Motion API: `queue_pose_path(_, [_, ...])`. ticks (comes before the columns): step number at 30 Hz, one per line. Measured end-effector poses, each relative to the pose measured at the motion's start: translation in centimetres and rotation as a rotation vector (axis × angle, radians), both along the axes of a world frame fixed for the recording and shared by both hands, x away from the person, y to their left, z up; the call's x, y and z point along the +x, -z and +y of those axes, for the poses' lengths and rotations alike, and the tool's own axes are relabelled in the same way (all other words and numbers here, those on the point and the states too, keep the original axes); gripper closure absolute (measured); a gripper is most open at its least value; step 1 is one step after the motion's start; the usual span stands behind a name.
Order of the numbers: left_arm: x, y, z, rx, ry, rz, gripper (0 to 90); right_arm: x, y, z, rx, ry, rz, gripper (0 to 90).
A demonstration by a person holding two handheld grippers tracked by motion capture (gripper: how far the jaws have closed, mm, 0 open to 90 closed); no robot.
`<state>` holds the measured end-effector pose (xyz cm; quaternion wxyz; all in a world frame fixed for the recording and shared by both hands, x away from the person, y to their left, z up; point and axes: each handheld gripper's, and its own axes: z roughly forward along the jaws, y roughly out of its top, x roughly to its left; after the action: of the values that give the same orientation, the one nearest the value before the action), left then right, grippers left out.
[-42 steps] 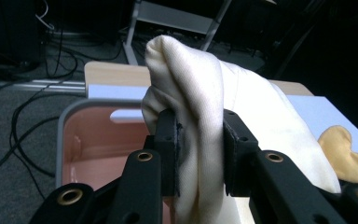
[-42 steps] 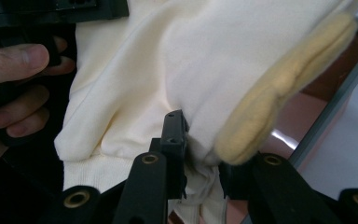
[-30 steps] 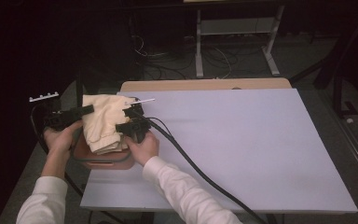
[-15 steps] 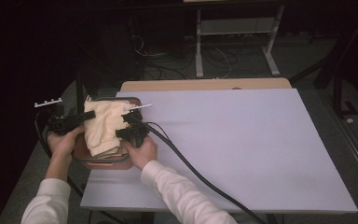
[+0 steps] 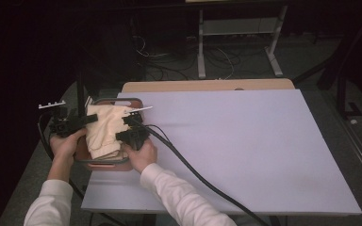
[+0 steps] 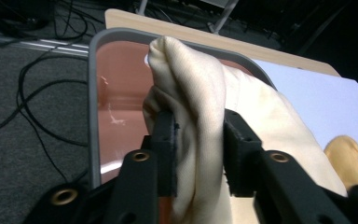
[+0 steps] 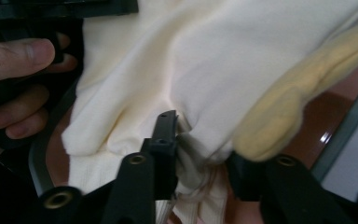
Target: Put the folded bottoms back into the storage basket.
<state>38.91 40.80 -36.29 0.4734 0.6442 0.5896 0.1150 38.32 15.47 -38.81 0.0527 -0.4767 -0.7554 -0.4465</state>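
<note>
From above, the cream-coloured folded cloth [image 5: 104, 131] lies in the shallow reddish-brown tray with a grey rim [image 5: 104, 163], which sits at the near-left corner of the pale lavender counter [image 5: 245, 150]. The cloth's long axis runs from the tray's far edge toward me, with the bunched end at the near side.

My left gripper [image 5: 86, 120] enters from the left edge of the tray; my right gripper [image 5: 128, 128] enters from the right.

The left gripper view adds detail: my left fingers [image 6: 165, 140] stand partly apart with an upright fold of cloth between them, the pads close against the fabric on both sides. These jaws have just been opening.

The right gripper view shows the cloth's underside layers and a yellower rolled edge [image 7: 298, 88]. My right fingers [image 7: 164, 135] are partly apart around a gathered tuck of fabric and have just been opening. Whether either pair still presses the cloth, I cannot tell.
</note>
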Motion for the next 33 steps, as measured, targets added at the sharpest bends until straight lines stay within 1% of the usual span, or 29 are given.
queue_pose_path(1, [0.2, 0.1, -0.1, 0.006, 0.001, 0.03, 51.9, 0.0, -0.3, 0.1, -0.028, -0.006, -0.024, 53.5])
queue_pose_path(2, [0.2, 0.1, -0.2, 0.013, 0.006, 0.039, 48.8, 0.0, -0.3, 0.0, -0.038, -0.012, -0.033, 52.8])
queue_pose_path(5, [0.2, 0.0, -0.3, 0.012, 0.01, 0.029, 46.5, 0.3, -0.5, -0.3, -0.032, -0.03, -0.032, 50.8])
queue_pose_path(6, [0.2, -0.2, -0.5, 0.025, 0.013, 0.029, 42.2, 0.5, -0.8, -0.6, -0.029, -0.032, -0.048, 46.7])
queue_pose_path(8, [0.2, -0.2, -0.6, 0.027, 0.015, 0.027, 39.3, 0.5, -1.0, -0.8, -0.029, -0.033, -0.054, 45.4])
queue_pose_path(10, [0.2, -0.5, -0.8, 0.033, 0.018, 0.02, 35.7, 0.8, -1.6, -1.5, -0.024, -0.037, -0.068, 40.8])
queue_pose_path(13, [0.0, -1.2, -1.4, 0.048, 0.039, 0.006, 32.2, 1.1, -2.2, -2.1, -0.022, -0.048, -0.082, 35.5])
queue_pose_path(16, [-0.1, -1.5, -1.8, 0.047, 0.046, -0.002, 29.5, 1.2, -2.8, -2.8, -0.017, -0.062, -0.098, 30.8])
queue_pose_path(17, [-0.2, -1.8, -2.2, 0.052, 0.051, -0.009, 28.3, 1.2, -3.0, -3.0, -0.011, -0.068, -0.103, 29.5])
queue_pose_path(20, [-0.3, -2.0, -2.5, 0.05, 0.055, -0.017, 26.4, 1.2, -3.5, -3.8, -0.007, -0.083, -0.111, 26.4])
queue_pose_path(21, [-0.4, -2.1, -2.9, 0.047, 0.056, -0.022, 26.2, 1.2, -3.6, -4.0, -0.003, -0.09, -0.11, 25.3])
queue_pose_path(22, [-0.4, -2.1, -2.9, 0.047, 0.056, -0.022, 25.9, 1.2, -3.6, -4.0, -0.003, -0.09, -0.11, 25.3])
queue_pose_path(23, [-0.6, -2.3, -3.3, 0.042, 0.059, -0.029, 24.8, 1.2, -3.8, -4.6, -0.003, -0.098, -0.115, 23.7])
queue_pose_path(25, [-0.6, -2.3, -3.5, 0.044, 0.065, -0.032, 22.9, 1.2, -4.0, -5.2, 0.001, -0.107, -0.117, 21.3])
queue_pose_path(26, [-0.7, -2.4, -3.8, 0.045, 0.068, -0.034, 22.9, 1.2, -4.0, -5.2, 0.001, -0.107, -0.117, 21.3])
queue_pose_path(28, [-0.9, -2.6, -4.3, 0.057, 0.086, -0.043, 20.2, 1.1, -4.1, -5.8, 0.001, -0.113, -0.123, 19.1])
queue_pose_path(29, [-1.1, -2.9, -4.8, 0.067, 0.109, -0.051, 16.7, 1.1, -4.3, -6.5, -0.003, -0.117, -0.128, 15.9])
queue_pose_path(30, [-1.1, -2.9, -4.8, 0.067, 0.109, -0.051, 15.6, 1.1, -4.4, -6.8, -0.009, -0.121, -0.132, 14.3])
queue_pose_path(31, [-1.4, -3.2, -5.3, 0.071, 0.127, -0.06, 15.0, 1.0, -4.6, -7.1, -0.018, -0.123, -0.138, 14.1])
queue_pose_path(33, [-1.6, -3.4, -5.7, 0.064, 0.143, -0.074, 12.9, 1.0, -4.8, -7.6, -0.039, -0.129, -0.146, 13.1])
